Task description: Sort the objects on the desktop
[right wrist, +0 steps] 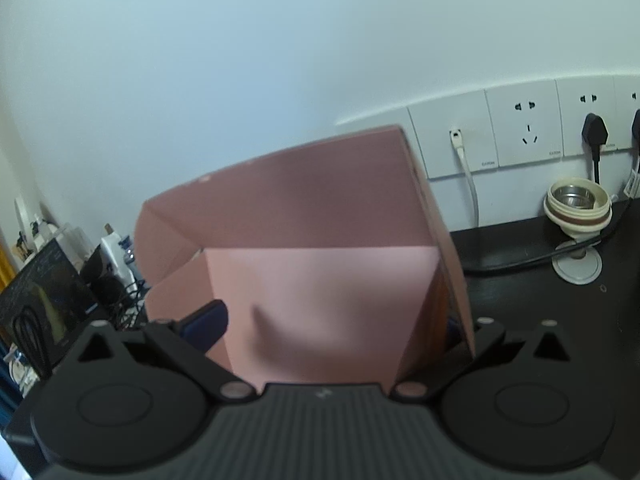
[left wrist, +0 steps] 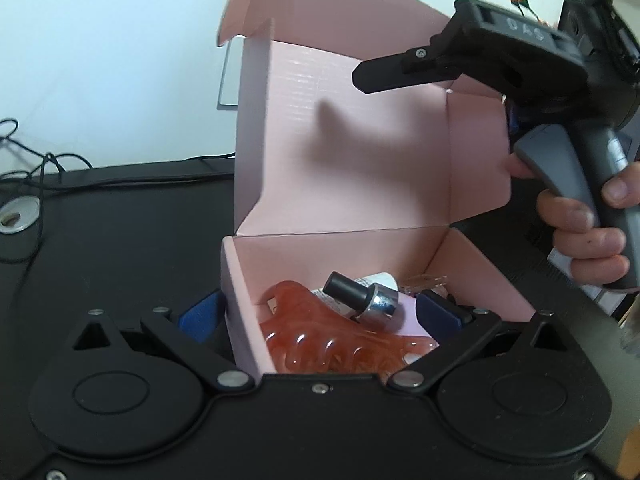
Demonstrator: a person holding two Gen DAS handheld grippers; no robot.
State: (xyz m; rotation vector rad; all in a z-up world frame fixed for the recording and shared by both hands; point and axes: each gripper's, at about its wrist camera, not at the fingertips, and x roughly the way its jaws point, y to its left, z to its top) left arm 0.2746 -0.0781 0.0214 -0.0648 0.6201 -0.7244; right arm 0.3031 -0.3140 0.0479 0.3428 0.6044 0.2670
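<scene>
A pink cardboard box [left wrist: 240, 280] stands open on the black desk, its lid [left wrist: 340, 152] upright. Inside lie an orange hair claw [left wrist: 320, 340], a small bottle with a black cap [left wrist: 360, 296] and a white tube [left wrist: 380, 280]. My left gripper [left wrist: 318, 312] is open and straddles the box's left wall, one blue pad [left wrist: 200, 314] outside and the other inside. My right gripper [right wrist: 330, 326], held by a hand [left wrist: 588, 236], is open around the lid's side flap [right wrist: 320, 300]. One black finger [left wrist: 384, 72] shows in front of the lid; the other is hidden behind the flap.
Cables [left wrist: 36, 168] and a round desk grommet [left wrist: 18, 216] lie left of the box. Behind it are wall sockets [right wrist: 520, 132] with plugs, a cream cap [right wrist: 578, 208] on the desk, and a dark screen [right wrist: 40, 300] with bottles [right wrist: 116, 256] at far left.
</scene>
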